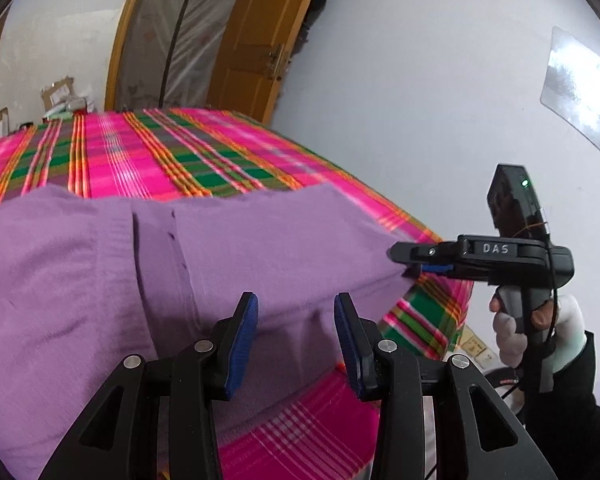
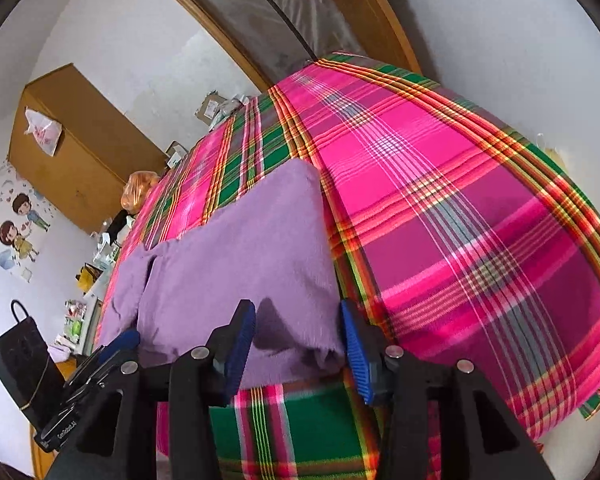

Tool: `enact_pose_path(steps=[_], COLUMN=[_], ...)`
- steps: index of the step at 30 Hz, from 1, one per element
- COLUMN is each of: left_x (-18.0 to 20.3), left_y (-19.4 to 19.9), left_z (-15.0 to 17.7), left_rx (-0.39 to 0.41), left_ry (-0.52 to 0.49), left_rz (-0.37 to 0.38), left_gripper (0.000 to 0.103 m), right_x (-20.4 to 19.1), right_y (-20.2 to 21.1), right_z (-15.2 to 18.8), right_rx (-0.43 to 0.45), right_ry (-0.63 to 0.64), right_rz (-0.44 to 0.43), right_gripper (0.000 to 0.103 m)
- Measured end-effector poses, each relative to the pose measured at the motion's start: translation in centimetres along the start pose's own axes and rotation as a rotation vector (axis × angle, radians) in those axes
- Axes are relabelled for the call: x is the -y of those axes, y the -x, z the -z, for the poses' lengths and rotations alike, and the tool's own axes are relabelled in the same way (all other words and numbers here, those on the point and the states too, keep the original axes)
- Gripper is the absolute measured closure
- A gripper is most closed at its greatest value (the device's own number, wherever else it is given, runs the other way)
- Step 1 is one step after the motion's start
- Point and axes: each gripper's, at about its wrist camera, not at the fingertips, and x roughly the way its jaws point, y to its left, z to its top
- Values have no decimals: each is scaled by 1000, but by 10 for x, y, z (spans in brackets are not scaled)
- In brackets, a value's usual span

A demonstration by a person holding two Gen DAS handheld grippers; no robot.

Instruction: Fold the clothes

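Left hand-held gripper (image 1: 296, 312): jaws standing apart, blue pads on either side of the near hem of the purple sweater (image 1: 240, 248), no cloth pinched between them. Right hand-held gripper (image 2: 298, 324): jaws likewise standing wide, hovering at the sweater's near right corner, whose edge is sagging between the pads without being clamped; in the left wrist view this same tool is showing side-on at the sweater's right edge, carried by a gloved hand (image 1: 520, 328) in a dark sleeve. Sweater: lying flat on the plaid bedspread (image 2: 480, 220) of a bed, close to the near edge, button strip running away from the cameras. Step in hand, as judged: taking hold of the hem at two points for a fold. To do it well, both sets of pads should be biting one layer-stack evenly, at matching depth, before any lift, so the fold line is staying straight. Edges: the near border of the bed is dropping off just below the hem, so cloth could be slipping over it. Open room: bare bedspread is stretching beyond and right of the sweater, giving ample space; boxes (image 1: 58, 94) are sitting well apart at the far end.
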Motion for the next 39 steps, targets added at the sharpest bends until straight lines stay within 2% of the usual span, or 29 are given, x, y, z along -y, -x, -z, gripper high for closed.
enact_pose_path(steps=[3,5,11,14,19,23,27,32,35,39], left_x=[-8,-14,-7,-9,-8,-16,-37,-72,-89,-113], left_y=[-8,-13,-20,-18,6,33,51,65,71,82], left_z=[-2,0,2,2,1,-5,-10,-7,-5,2], left_rx=[-10,-40,-68,-64,-8,66,107,114,115,132], left_ry=[14,39,-6,3,20,38,71,137,157,201], left_rz=[-43,-42,-55,-43,8,-5,-81,-230,-293,-315], left_gripper=[61,62,60,60,60,60,59,59,59,59], right_x=[-4,-9,-12,-13,-36,-60,-87,-123,-145,-176], right_y=[-3,-5,-7,-6,18,32,36,33,32,28], right_z=[-2,-1,3,2,-6,-14,-21,-27,-26,-26], right_rx=[7,12,20,31,119,164,180,186,188,187], right_ry=[-1,14,18,9,43,89,129,178,212,259], right_rz=[19,40,43,23,-65,-124,-156,-192,-211,-241], right_gripper=[57,57,84,88,89,89,89,89,89,89])
